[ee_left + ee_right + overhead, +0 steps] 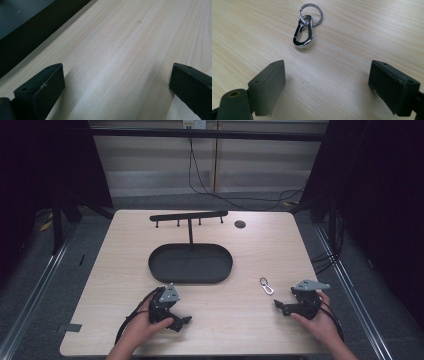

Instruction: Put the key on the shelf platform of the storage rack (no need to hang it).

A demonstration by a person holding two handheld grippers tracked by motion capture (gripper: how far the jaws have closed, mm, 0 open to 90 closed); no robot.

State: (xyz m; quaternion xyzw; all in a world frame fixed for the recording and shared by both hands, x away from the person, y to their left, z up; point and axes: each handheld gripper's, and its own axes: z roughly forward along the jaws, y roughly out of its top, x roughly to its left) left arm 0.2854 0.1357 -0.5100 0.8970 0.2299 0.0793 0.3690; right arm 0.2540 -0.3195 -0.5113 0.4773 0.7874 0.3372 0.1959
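Bench [225, 320]: pale wood, seen from above with both hands at its near edge.

Right tongs [278, 306]: resting low on the bench at the near right, held in the right hand [320, 322]. In the right gripper view the jaws stand wide apart, nothing between them, bare wood under the gap.

Clip [303, 33]: a bright metal snap hook with a split ring [311, 13] linked to its far end, lying flat on the bench. In the right gripper view it sits ahead of the right tongs, beyond the jaw tips and slightly towards the left jaw, not touched. From above, the clip [266, 285] lies near the right tongs, between them and the tray.

Left tongs [186, 321]: at the near left, held in the left hand [145, 325], low over the bench. In the left gripper view the jaws are wide, with only wood grain between them (the dark wall of the tray [37, 27] runs across the upper left corner).

Tray [190, 263]: black, oval, mid-bench, just beyond the left tongs. A black rack [189, 216] with short pegs stands on a thin post behind it, near the far edge.
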